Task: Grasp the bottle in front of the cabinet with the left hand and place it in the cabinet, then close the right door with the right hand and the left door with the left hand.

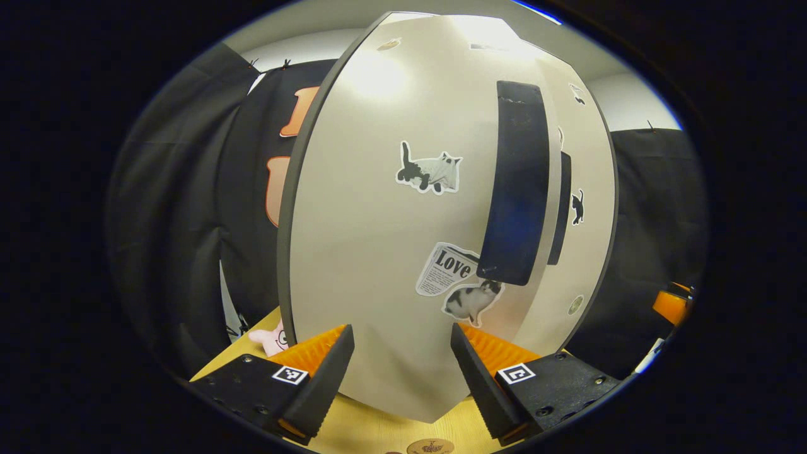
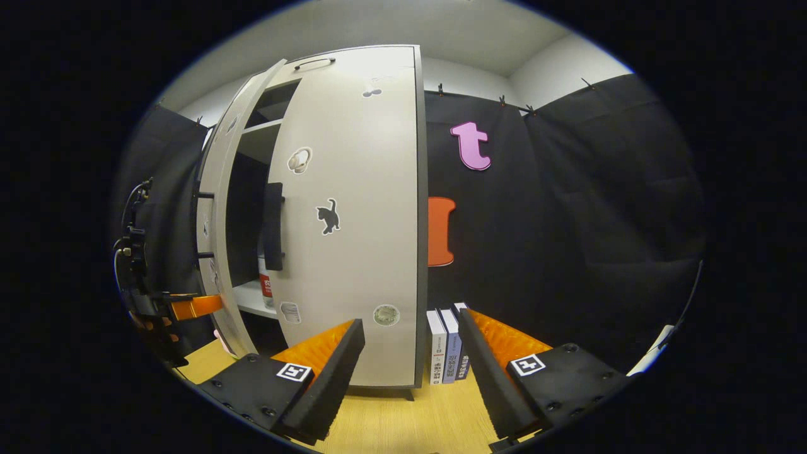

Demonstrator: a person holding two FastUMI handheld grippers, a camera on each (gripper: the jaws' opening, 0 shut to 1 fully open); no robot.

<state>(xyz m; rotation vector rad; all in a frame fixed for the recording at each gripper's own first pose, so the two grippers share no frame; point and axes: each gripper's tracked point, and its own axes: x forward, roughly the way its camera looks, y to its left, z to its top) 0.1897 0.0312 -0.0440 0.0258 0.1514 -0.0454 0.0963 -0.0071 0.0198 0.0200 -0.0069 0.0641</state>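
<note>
A: Which way does the bottle [image 2: 265, 282] point?

B: Upright, its long axis vertical, as far as the sliver tells. In the right gripper view it stands on a shelf [image 2: 252, 301] inside the cabinet [image 2: 353, 214], seen through the gap between the two doors. Only a pale body with a red band shows; the top is hidden behind the right door's dark handle [image 2: 272, 226].

A: And the doors, from the cabinet's left side across?

B: The left door [image 2: 217, 221] stands ajar, swung out from the cabinet. The right door [image 2: 347, 221] sits nearly closed, leaving a gap. Both are pale, with cat stickers.

A: The left gripper [image 1: 402, 343]?

B: In its own view its fingers are spread wide and hold nothing. It is close to the left door [image 1: 378, 221], just below the long dark handle [image 1: 518, 189]; whether the tips touch the panel I cannot tell. In the right gripper view it shows beside that door's outer edge [image 2: 189, 307].

A: The right gripper [image 2: 411, 334]?

B: Wide open too, empty, apart from the cabinet, above the wooden counter [image 2: 403, 422]. Some books [image 2: 446, 345] stand just right of the cabinet.
</note>
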